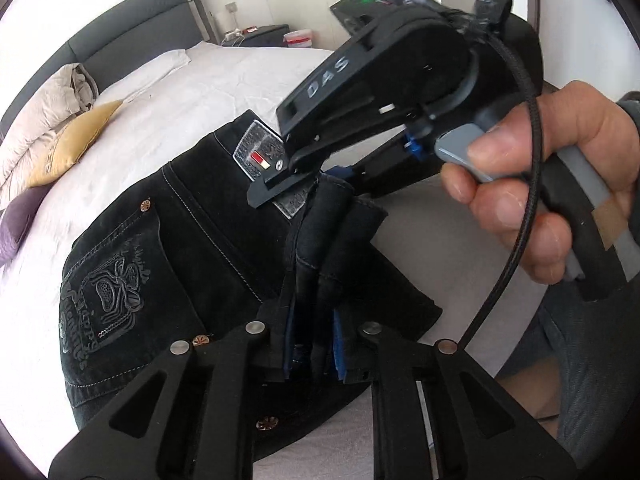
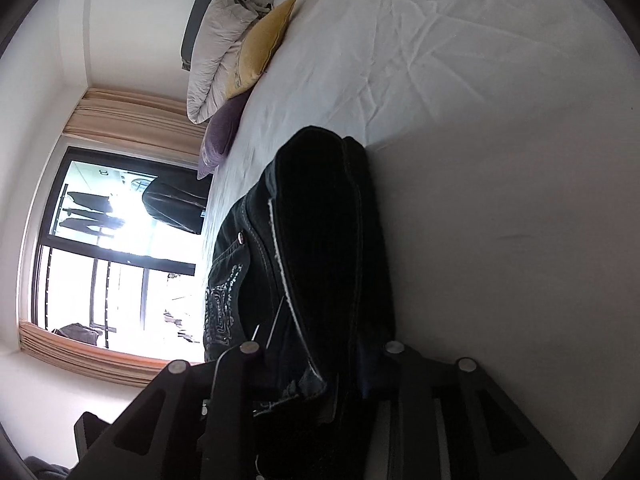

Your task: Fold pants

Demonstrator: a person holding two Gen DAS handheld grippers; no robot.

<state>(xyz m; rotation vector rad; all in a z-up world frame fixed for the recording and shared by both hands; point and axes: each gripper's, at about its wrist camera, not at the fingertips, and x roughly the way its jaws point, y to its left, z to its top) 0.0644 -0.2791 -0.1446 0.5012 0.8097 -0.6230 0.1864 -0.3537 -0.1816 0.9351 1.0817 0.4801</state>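
Note:
Black jeans [image 1: 200, 248] with an embroidered back pocket [image 1: 108, 292] lie bunched on a white bed [image 1: 240, 80]. At the bottom of the left wrist view, my left gripper [image 1: 314, 354] is shut on several bunched layers of dark denim between its blue pads. A hand [image 1: 540, 184] holds my right gripper [image 1: 280, 178], whose fingers close on the waistband by the leather label [image 1: 256, 148]. In the right wrist view the right gripper [image 2: 316, 364] has a thick fold of the jeans [image 2: 320, 220] between its fingers, and the cloth runs away over the sheet [image 2: 480, 120].
A pale folded duvet [image 1: 48, 108], a yellow cushion [image 1: 68, 148] and a purple cushion [image 1: 16, 220] sit by the grey headboard [image 1: 132, 28]. A dark nightstand [image 1: 260, 34] stands beyond the bed. A large window [image 2: 112, 240] with curtains fills one wall.

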